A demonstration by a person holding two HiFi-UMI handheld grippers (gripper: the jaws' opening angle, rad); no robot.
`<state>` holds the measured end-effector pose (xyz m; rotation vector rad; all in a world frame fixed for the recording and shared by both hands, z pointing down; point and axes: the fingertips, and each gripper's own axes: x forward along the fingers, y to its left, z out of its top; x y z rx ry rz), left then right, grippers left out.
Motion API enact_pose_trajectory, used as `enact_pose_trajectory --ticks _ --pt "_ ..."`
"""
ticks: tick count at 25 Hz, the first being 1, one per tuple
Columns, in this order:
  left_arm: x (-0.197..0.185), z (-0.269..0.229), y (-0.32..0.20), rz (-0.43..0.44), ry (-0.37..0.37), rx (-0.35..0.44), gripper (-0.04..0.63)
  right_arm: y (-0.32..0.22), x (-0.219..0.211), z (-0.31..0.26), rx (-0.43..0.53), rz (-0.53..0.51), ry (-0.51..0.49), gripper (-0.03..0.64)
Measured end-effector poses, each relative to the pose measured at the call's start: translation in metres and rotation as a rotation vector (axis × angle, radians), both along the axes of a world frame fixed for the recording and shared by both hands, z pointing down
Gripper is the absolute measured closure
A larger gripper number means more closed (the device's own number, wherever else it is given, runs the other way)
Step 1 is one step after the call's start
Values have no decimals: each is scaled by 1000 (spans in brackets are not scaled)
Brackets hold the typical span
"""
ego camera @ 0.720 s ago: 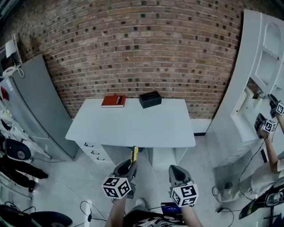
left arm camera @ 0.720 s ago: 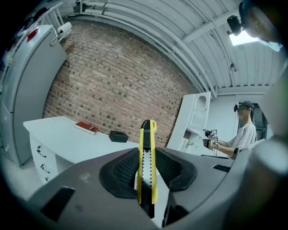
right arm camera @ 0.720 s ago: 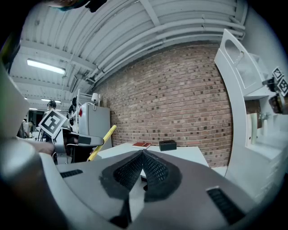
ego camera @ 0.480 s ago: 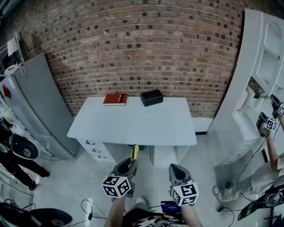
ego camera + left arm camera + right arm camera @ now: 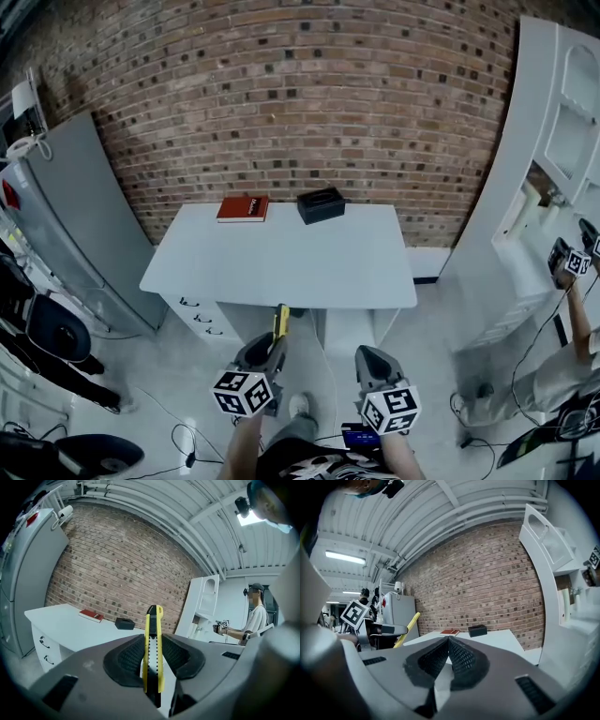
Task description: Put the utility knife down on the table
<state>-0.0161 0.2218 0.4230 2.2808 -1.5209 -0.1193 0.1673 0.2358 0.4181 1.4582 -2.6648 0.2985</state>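
A yellow and black utility knife [image 5: 153, 648] stands upright between the pads of my left gripper [image 5: 152, 660], which is shut on it. In the head view the knife [image 5: 279, 321] sticks out forward from the left gripper [image 5: 263, 354], just short of the white table's near edge [image 5: 281, 302]. My right gripper [image 5: 367, 361] is level beside it, to the right, also in front of the table. Its pads meet at the tips in the right gripper view [image 5: 448, 643], with nothing between them. The knife [image 5: 407, 630] shows there at the left.
On the table's far side lie a red book [image 5: 242, 208] and a black box [image 5: 321, 205]. A brick wall runs behind. A grey cabinet [image 5: 66, 216] stands at the left, white shelving [image 5: 553, 141] at the right, where another person [image 5: 572, 328] holds grippers. Cables lie on the floor.
The view has shifted slightly; both grippers sit about where they were, the left one still holding the knife. A foot has stepped forward between the grippers.
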Motion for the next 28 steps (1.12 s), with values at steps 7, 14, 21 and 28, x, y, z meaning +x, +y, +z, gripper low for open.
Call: enact_pose_trajectory --ticks 7,14,21,28 --pt "-17 22 -62 3 13 -20 477 -60 -11 24 -41 18 18 617" --pt "-46 51 -177 39 20 -54 477 -169 -47 55 -94 36 56 617" --pt "-90 59 -283 71 10 -77 477 -272 -114 49 -119 -2 23 617" --pt "-112 65 -335 71 22 -92 477 -317 -122 52 -152 25 -16 617"
